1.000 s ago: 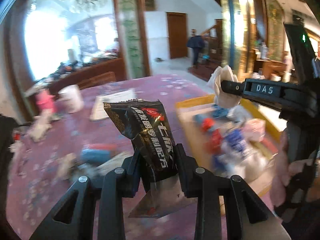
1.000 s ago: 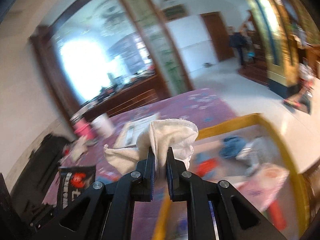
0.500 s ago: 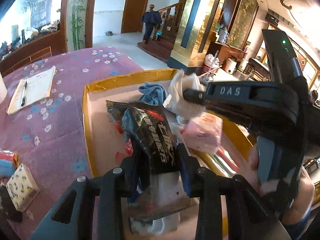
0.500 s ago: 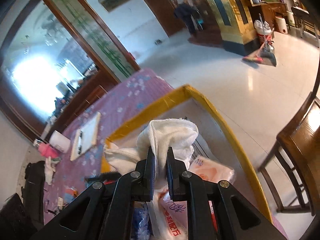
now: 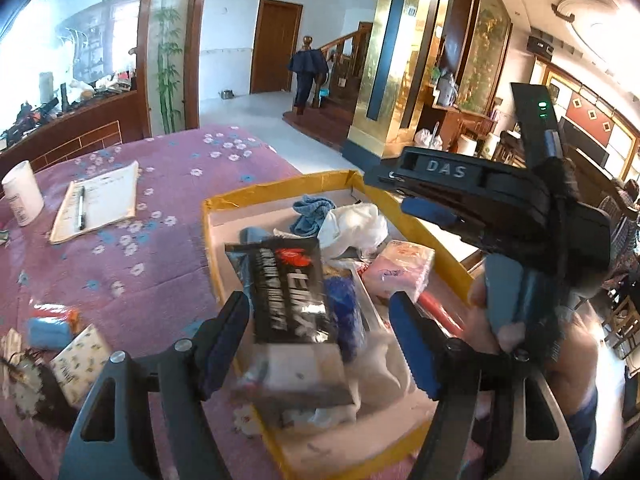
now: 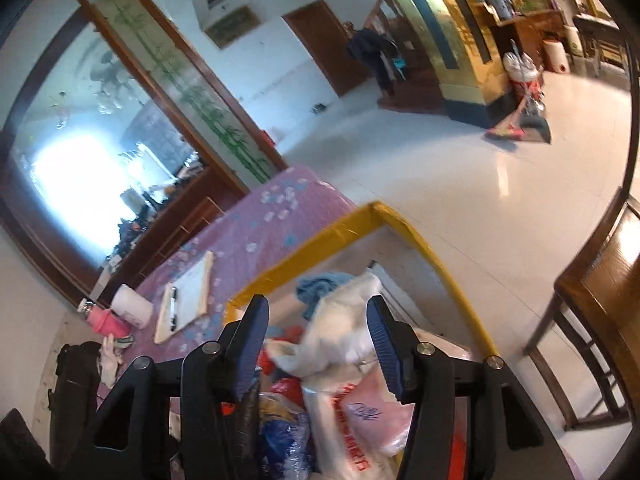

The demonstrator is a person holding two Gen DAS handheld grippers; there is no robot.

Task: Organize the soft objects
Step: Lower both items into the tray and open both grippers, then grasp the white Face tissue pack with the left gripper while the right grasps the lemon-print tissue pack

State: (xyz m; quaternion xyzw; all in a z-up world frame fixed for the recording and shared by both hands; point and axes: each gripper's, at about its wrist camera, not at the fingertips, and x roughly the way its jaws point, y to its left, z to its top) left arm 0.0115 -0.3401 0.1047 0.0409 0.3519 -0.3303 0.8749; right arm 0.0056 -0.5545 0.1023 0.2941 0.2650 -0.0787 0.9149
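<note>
left gripper [image 5: 316,328] poised over the near end of the yellow-rimmed box [image 5: 276,190], jaws just opened wide, blue pads clear on both sides of the black snack packet [image 5: 290,288]. packet blurred, tilted between the pads, touching neither, lying over the heap of wrapped goods at the box's near end. right gripper [image 6: 316,332] over the same box [image 6: 404,228], jaws just opened to a middling gap, with the white cloth [image 6: 344,328] loose between the pads, crumpled and blurred; whether one pad brushes it cannot be told. same cloth [image 5: 352,224] seen from the left wrist in the middle of the box, just near of a blue cloth [image 5: 312,210] at the far end. pink tissue pack [image 5: 400,264] on the right side of the box, beside the heap. box set on the purple flowered tablecloth [image 5: 160,184]. to its left, well apart: a clipboard with a pen [image 5: 100,200], a white cup [image 5: 22,192], and near the front edge a small patterned pack [image 5: 80,360]. person in dark clothes [image 5: 306,76] far off by the stairs.
</note>
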